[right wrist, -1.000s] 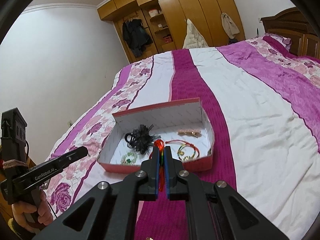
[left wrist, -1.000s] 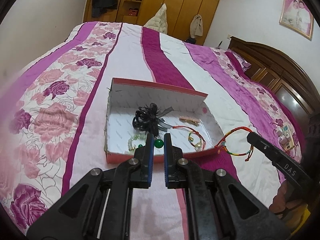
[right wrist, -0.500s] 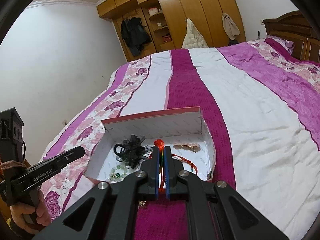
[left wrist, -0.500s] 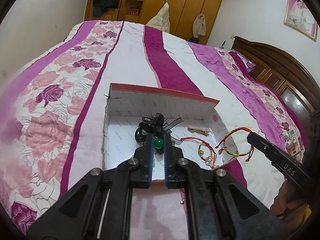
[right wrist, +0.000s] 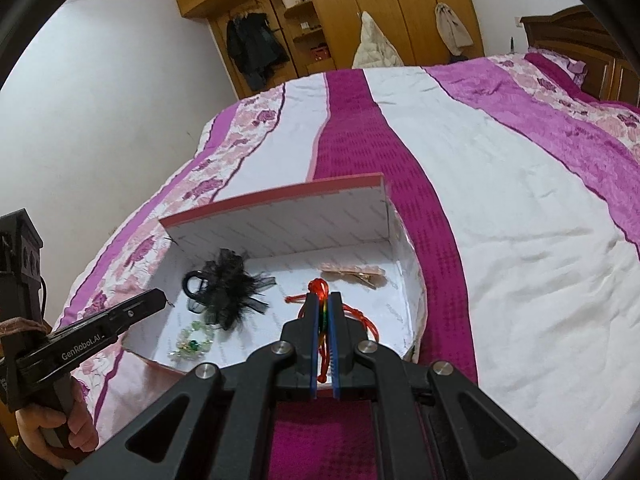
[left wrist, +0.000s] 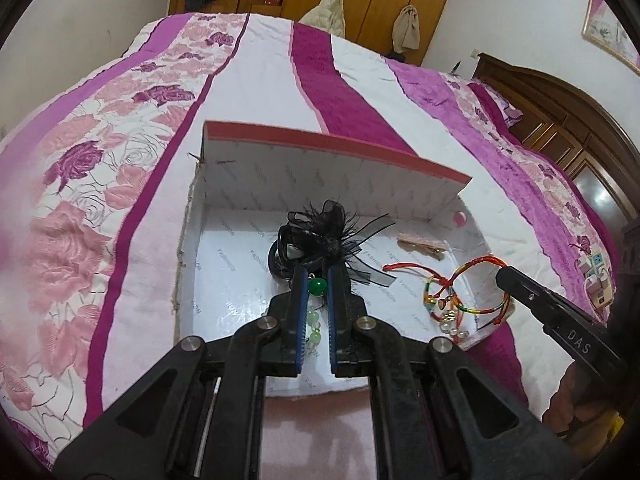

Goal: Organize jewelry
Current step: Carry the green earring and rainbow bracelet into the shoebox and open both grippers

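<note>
A shallow pink-rimmed box lies open on the bed. In it are a black hair bow, a pink hair clip, a red cord bracelet and a pale green bead bracelet. My left gripper hovers shut and empty over the box's near left part; the green beads show through its slit. My right gripper is shut on a rainbow cord bracelet, whose loop hangs over the box's right end.
The bed's pink, purple and white cover spreads all around the box. A wooden wardrobe stands beyond the foot, a dark headboard at the right. A person's hand holds the left gripper. A small patterned item lies at the far right.
Both grippers have moved forward and down toward the box, which looks larger. The rainbow bracelet has travelled from in front of the box's right corner to over its right end.
</note>
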The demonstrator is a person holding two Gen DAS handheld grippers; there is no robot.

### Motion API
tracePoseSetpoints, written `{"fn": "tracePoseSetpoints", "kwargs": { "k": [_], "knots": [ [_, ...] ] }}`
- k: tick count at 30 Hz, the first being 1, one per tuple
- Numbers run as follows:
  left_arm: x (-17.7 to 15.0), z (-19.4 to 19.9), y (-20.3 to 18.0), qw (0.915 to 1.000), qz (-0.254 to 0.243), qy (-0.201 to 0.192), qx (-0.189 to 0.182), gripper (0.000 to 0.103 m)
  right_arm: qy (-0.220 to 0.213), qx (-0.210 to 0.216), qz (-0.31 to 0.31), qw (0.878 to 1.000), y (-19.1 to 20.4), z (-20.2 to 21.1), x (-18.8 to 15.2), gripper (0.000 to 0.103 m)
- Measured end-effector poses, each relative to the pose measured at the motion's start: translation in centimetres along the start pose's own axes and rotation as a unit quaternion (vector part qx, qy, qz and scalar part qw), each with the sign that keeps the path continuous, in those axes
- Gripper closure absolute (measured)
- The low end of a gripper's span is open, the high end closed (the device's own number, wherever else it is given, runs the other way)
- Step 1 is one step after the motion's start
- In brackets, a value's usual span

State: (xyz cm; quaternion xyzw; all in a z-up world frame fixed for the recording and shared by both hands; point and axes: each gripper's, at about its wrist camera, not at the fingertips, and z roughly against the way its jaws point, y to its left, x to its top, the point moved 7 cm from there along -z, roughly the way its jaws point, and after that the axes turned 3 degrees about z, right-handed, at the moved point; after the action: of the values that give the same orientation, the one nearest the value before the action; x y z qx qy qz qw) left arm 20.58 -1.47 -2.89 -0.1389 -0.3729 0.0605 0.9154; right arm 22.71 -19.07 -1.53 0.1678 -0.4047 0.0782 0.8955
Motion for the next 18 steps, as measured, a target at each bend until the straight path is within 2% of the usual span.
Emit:
{"fn": "tracePoseSetpoints", "kwargs": {
  "k": [14,17,18],
  "knots": [
    [-1.3,-2.7,0.7,0.9995,0.005,0.03,0.012,0.1,0.016,-0.013,-0.007,1.0,-1.1,-2.5,-1.1,0.096],
    [-1.4,-2.7,0.7,0.9993,0.006,0.034,0.013,0.089,0.019,-0.005,-0.012,1.0,-1.0,-2.6,-1.4,0.096],
    [-1.4,-2.4,0.6,0.9994,0.005,0.031,0.012,0.083,0.02,-0.006,-0.013,1.0,-1.1,-2.6,-1.4,0.091]
  ]
}}
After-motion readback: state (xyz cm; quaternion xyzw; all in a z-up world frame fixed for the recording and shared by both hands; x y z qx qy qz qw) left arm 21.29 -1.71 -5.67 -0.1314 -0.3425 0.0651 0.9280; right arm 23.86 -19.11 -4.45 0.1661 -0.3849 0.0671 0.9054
